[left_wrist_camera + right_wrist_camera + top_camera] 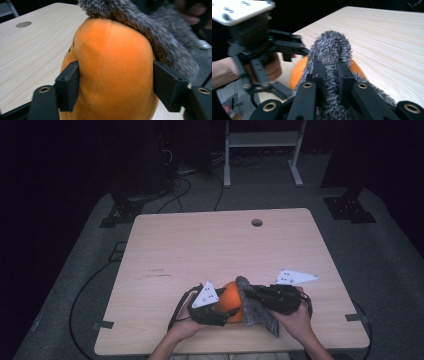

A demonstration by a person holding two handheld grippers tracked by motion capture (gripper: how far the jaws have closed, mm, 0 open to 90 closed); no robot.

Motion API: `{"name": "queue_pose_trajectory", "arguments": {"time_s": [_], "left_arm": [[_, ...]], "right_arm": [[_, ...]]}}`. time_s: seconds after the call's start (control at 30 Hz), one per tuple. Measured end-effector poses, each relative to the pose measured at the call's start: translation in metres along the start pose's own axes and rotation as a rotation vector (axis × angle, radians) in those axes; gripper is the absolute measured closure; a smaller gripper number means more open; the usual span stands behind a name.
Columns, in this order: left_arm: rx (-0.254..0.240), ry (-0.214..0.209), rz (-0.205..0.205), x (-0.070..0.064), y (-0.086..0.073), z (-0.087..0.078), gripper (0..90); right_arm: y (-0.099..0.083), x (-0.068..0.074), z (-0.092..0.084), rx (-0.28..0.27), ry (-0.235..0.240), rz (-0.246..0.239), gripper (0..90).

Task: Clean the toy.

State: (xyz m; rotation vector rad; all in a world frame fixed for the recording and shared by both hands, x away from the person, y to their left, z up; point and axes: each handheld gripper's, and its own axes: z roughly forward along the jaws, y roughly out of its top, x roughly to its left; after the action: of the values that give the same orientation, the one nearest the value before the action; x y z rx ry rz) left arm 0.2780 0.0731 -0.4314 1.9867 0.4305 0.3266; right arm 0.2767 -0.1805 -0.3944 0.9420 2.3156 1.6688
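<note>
Orange plush [112, 70] upright in left claw [116, 82], grey fur [330, 50] draped over top.

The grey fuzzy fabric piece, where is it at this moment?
In the high view, the grey fuzzy fabric piece drapes over the right side of the orange plush toy, near the wooden table's front edge, pinched by the right gripper.
</note>
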Motion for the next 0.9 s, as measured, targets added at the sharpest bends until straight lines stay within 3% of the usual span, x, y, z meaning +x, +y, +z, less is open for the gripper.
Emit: {"name": "queue_pose_trajectory", "arguments": {"time_s": [0.1, 0.27, 0.37, 0.47, 0.57, 0.63, 0.7, 0.8, 0.9], "left_arm": [[0.003, -0.002, 0.012, -0.003, 0.000, 0.000, 32.2], [0.005, -0.054, 0.051, -0.004, 0.001, -0.004, 30.3], [-0.017, -0.068, 0.025, 0.002, 0.002, -0.007, 21.2], [-0.014, -0.088, 0.002, 0.009, -0.001, -0.009, 19.2], [-0.012, -0.061, 0.027, 0.008, -0.005, -0.006, 31.7], [-0.012, -0.039, 0.009, 0.009, -0.004, -0.005, 35.9], [-0.019, -0.031, -0.021, 0.011, -0.004, -0.005, 37.7], [-0.018, -0.027, -0.021, 0.011, -0.005, -0.007, 38.5], [-0.019, -0.021, -0.020, 0.011, -0.005, -0.008, 39.0]], "right_arm": [[0.002, 0.010, 0.002, 0.000, 0.009, -0.042, 78.8], [0.001, -0.006, -0.004, -0.002, -0.040, -0.004, 79.0], [-0.003, -0.010, -0.006, 0.003, -0.049, 0.006, 79.0], [-0.003, -0.012, -0.007, 0.002, -0.057, 0.006, 79.0], [-0.003, -0.011, -0.005, -0.006, -0.030, 0.024, 79.3], [-0.002, -0.002, -0.005, -0.019, 0.001, 0.012, 79.3], [0.001, 0.011, -0.002, -0.015, 0.037, -0.032, 79.2], [0.003, 0.018, 0.004, 0.006, 0.001, -0.088, 79.2], [0.002, 0.005, -0.002, -0.009, -0.026, -0.042, 79.0]]}}
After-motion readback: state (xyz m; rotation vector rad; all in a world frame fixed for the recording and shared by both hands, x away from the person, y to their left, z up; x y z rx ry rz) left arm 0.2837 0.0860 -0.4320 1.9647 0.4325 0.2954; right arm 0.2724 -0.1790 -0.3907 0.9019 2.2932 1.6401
